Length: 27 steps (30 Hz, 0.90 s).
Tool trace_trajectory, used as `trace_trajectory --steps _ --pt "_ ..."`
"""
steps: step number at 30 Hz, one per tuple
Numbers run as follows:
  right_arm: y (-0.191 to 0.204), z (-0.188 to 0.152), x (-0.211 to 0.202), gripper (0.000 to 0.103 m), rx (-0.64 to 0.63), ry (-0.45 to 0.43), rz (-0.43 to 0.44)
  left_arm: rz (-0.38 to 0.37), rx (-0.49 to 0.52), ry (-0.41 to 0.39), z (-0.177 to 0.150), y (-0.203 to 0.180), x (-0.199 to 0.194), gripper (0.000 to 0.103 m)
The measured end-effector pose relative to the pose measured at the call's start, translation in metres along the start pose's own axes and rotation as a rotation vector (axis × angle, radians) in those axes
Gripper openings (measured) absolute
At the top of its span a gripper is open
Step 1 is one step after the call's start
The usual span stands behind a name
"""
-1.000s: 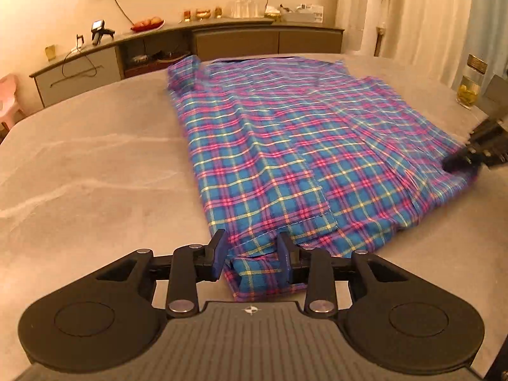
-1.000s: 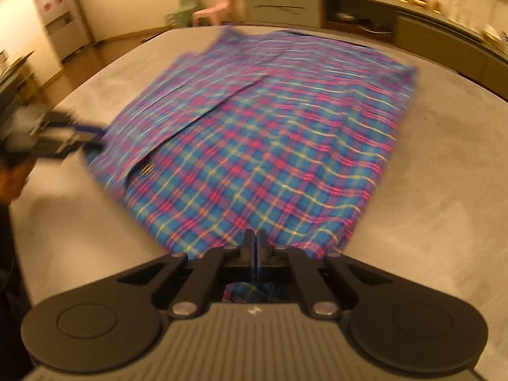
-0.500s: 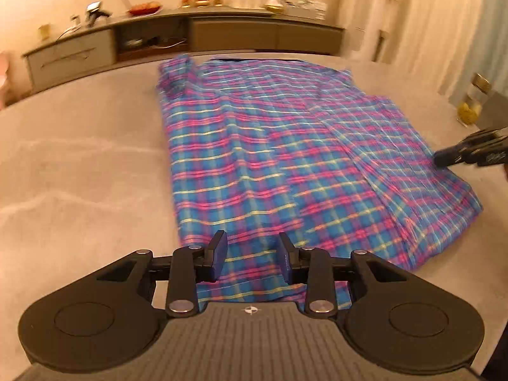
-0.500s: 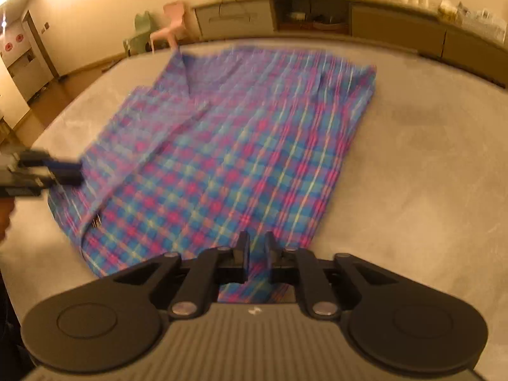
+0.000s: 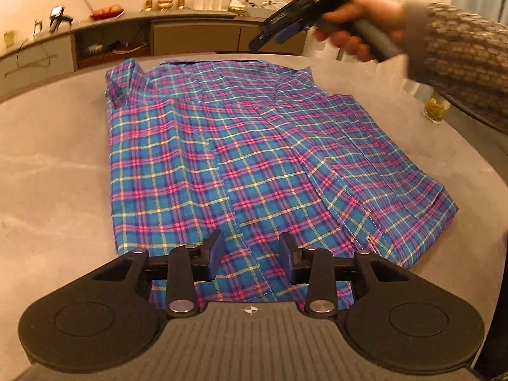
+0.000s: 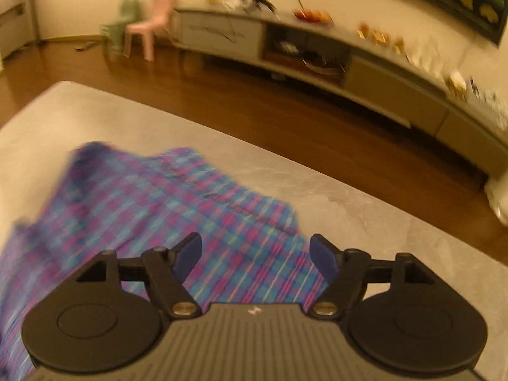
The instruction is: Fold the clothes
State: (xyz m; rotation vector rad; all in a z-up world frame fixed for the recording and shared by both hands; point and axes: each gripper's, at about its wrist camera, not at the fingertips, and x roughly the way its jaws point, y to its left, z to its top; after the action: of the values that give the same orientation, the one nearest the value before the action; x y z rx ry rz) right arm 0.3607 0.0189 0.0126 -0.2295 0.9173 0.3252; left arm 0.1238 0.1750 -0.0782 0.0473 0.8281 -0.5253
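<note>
My left gripper (image 5: 250, 254) stands with its jaws apart and nothing between them, held low over the near hem of the plaid shirt (image 5: 247, 158). The shirt lies flat on the grey table (image 5: 54, 174), occupying the centre of the left wrist view, its collar end toward 12 o'clock and its hem toward 6 o'clock. A folded-over panel runs along the shirt's side toward 3 o'clock, its edges lying on the fabric below.

My right gripper (image 6: 255, 255) also has its jaws spread wide, empty. In the left wrist view it appears at 1 o'clock, raised clear above the table, gripped by my right hand (image 5: 358, 28) in a knitted sleeve (image 5: 460, 50). The right wrist view is blurred; it shows the shirt's far portion beneath and toward 9 o'clock of the fingers, with bare table toward 3 o'clock.

A glass of yellowish contents (image 5: 436, 108) stands on the table at 3 o'clock, apart from the shirt. A long sideboard (image 5: 190, 31) runs along the wall at 12 o'clock. A pink chair (image 6: 152, 28) stands on the wooden floor toward 11 o'clock in the right wrist view.
</note>
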Motion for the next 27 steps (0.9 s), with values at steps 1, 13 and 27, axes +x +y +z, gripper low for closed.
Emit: trace_trajectory --steps 1,13,27 --pt "-0.008 0.000 0.015 0.076 0.035 0.022 0.009 0.001 0.003 0.003 -0.001 -0.001 -0.001 0.040" --pt "-0.021 -0.026 0.015 0.003 0.088 -0.050 0.196 -0.020 -0.069 0.007 0.001 0.002 0.001 0.040" --pt "0.166 -0.291 -0.226 0.002 -0.556 -0.299 0.067 -0.082 -0.654 -0.070 -0.021 0.063 -0.035 0.040"
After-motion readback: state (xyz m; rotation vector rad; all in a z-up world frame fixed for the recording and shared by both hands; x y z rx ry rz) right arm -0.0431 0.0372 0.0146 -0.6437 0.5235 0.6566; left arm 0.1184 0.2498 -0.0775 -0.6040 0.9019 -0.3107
